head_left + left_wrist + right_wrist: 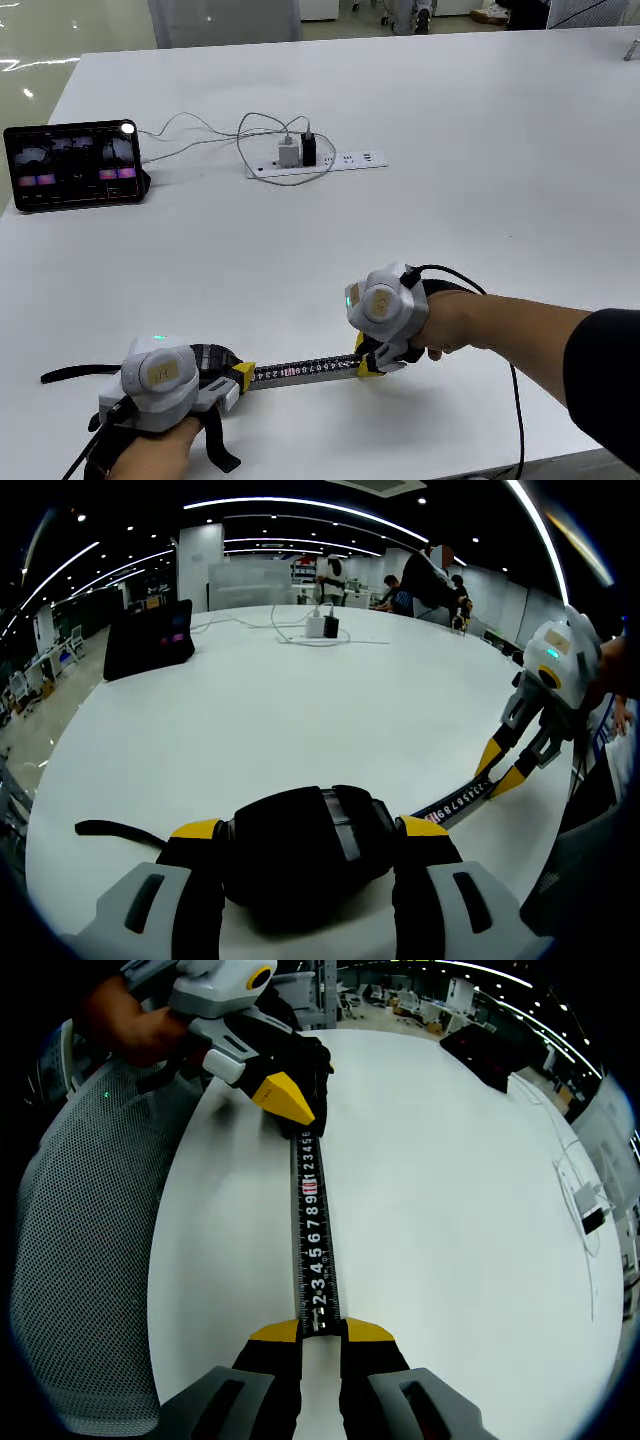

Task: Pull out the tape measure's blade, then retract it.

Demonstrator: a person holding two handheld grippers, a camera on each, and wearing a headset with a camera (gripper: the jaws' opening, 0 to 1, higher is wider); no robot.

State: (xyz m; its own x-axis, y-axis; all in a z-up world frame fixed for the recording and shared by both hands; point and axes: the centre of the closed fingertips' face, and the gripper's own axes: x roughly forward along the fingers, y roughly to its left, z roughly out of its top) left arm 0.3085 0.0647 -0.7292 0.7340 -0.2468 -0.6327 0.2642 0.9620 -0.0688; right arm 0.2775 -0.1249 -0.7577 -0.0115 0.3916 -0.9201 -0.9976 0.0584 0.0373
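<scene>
Head view, case: black rounded tape measure case [213, 358] sits low at the near edge of the white tabletop [450, 150].
Blade [313, 1230]: dark numbered strip, drawn out straight between the two grippers.
Left gripper [310, 827]: yellow-tipped jaws clamped around the case.
Right gripper [322, 1332]: jaws narrow, pinching the strip's end.
Beyond: black tablet [75, 165] and white power strip [320, 162], well apart from the work.

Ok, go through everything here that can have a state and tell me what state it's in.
Left claw: shut on the tape measure.
Right claw: shut on the blade tip.
Tape measure: blade partly pulled out.
Tablet: screen lit.
Power strip: two adapters plugged in.
</scene>
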